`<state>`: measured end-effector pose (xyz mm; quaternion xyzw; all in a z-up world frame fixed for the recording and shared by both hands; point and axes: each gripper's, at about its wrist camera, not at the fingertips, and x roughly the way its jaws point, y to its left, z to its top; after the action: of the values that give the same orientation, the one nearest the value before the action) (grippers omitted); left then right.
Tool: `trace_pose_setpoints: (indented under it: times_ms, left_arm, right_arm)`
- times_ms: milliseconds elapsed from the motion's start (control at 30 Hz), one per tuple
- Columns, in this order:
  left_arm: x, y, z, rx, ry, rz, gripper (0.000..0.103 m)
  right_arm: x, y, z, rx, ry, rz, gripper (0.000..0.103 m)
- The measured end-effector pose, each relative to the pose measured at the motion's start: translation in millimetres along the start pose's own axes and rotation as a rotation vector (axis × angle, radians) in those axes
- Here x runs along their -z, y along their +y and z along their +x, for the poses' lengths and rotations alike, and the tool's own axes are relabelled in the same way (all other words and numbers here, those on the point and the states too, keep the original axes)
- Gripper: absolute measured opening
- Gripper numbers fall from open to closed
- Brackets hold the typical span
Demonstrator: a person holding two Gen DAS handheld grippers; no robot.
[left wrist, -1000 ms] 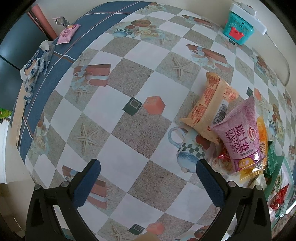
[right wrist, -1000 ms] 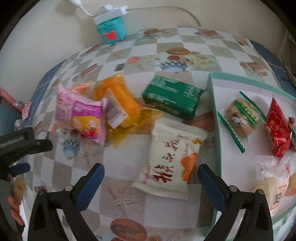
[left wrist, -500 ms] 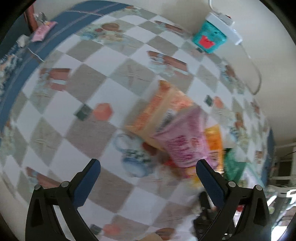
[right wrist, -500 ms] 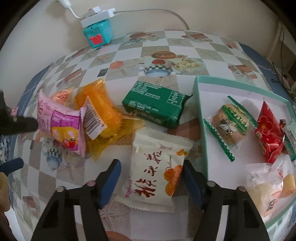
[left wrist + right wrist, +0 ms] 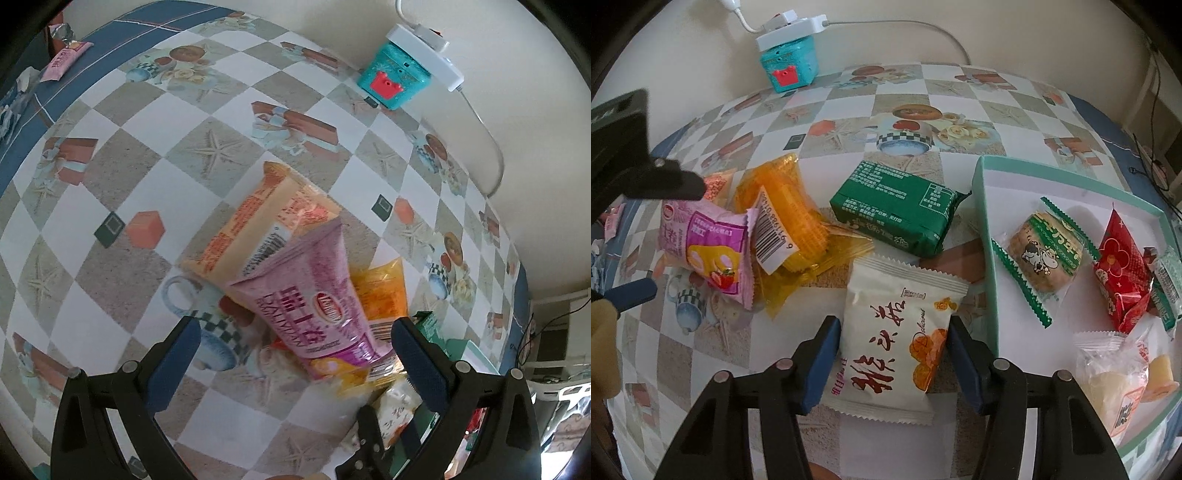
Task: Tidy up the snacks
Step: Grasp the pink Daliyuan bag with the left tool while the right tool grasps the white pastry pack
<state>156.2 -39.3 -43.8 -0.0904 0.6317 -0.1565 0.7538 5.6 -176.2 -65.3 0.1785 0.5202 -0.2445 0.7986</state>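
Note:
A white snack packet (image 5: 897, 295) with red writing lies on the checked tablecloth beside a teal-rimmed tray (image 5: 984, 221). My right gripper (image 5: 892, 332) is closing on it, with both blue pads against its sides. My left gripper (image 5: 293, 332) hovers open over a pile. A pink packet (image 5: 314, 306) lies between its fingers in that view, on top of an orange-cream packet (image 5: 258, 229) and a yellow packet (image 5: 380, 291). A green packet (image 5: 897, 210) lies between the pile and the tray. The white packet's corner (image 5: 395, 417) shows at the lower right of the left wrist view.
The tray holds a cookie pack (image 5: 1045, 251), a red packet (image 5: 1119, 266) and a clear packet (image 5: 1108, 384). A teal box under a white power strip (image 5: 395, 77) stands against the back wall. A small pink wrapper (image 5: 64, 62) lies on the cloth's blue border.
My right jaws have come in from wide open onto the white packet. My left gripper has swung towards the pile, so the pink packet now lies between its fingers.

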Motion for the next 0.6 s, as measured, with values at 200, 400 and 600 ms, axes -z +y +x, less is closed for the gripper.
trace_pose_setpoints:
  times_ms: [200, 400, 600]
  left_arm:
    - [3.4, -9.8, 4.8, -0.024, -0.024, 0.004, 0.085]
    - [7.2, -11.4, 7.4, -0.005, -0.008, 0.010, 0.053]
    - [8.8, -10.1, 3.4, -0.019, -0.001, 0.016, 0.048]
  right_arm:
    - [-0.6, 0.6, 0.0, 0.007, -0.004, -0.007, 0.059]
    - [-0.6, -0.5, -0.9, 0.004, -0.003, -0.007, 0.057]
    - [0.9, -3.0, -3.8, -0.007, 0.004, 0.000, 0.055]
